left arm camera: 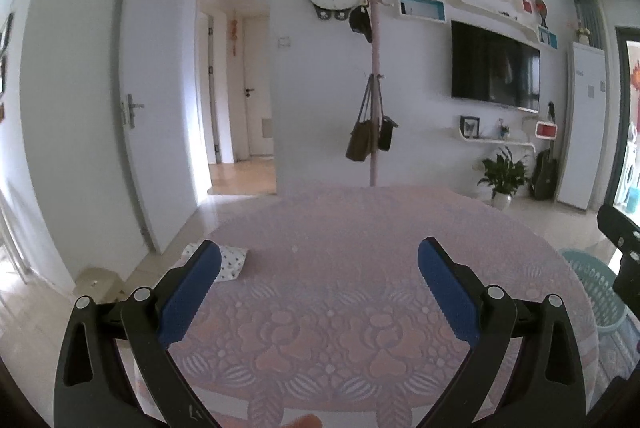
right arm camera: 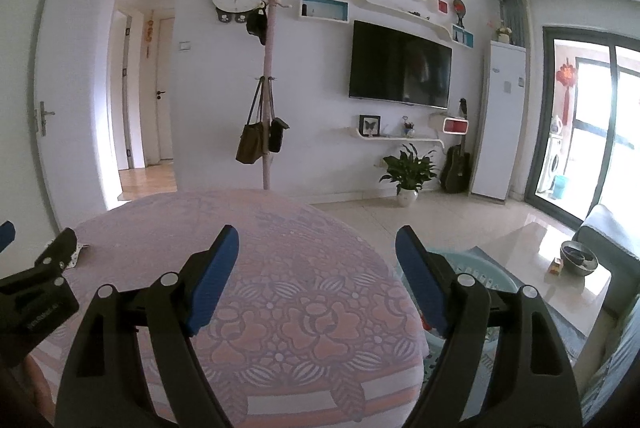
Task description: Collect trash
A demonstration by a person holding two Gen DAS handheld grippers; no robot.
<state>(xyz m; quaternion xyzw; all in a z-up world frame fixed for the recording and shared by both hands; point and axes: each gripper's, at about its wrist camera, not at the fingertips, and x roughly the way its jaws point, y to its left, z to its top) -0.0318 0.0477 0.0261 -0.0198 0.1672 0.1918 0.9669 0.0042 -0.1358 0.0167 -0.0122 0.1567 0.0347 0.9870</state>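
Observation:
A round table with a pink floral cloth [left arm camera: 340, 328] fills the lower part of both views. A small white piece with dark dots [left arm camera: 234, 262], perhaps a wrapper or cloth, lies near the table's left edge, just beyond my left gripper's left fingertip. My left gripper [left arm camera: 320, 248] hangs open above the cloth with nothing between its blue pads. My right gripper [right arm camera: 317, 234] is open and empty too, over the table's right side. A teal slatted basket [right arm camera: 486, 268] stands on the floor to the right of the table, partly behind the right finger.
A coat stand with bags [right arm camera: 266, 132] rises behind the table. A potted plant [right arm camera: 408, 172] and guitar stand by the TV wall. A glossy low table with a metal bowl [right arm camera: 578, 260] is at the right. A beige object [left arm camera: 96, 280] sits on the floor at left.

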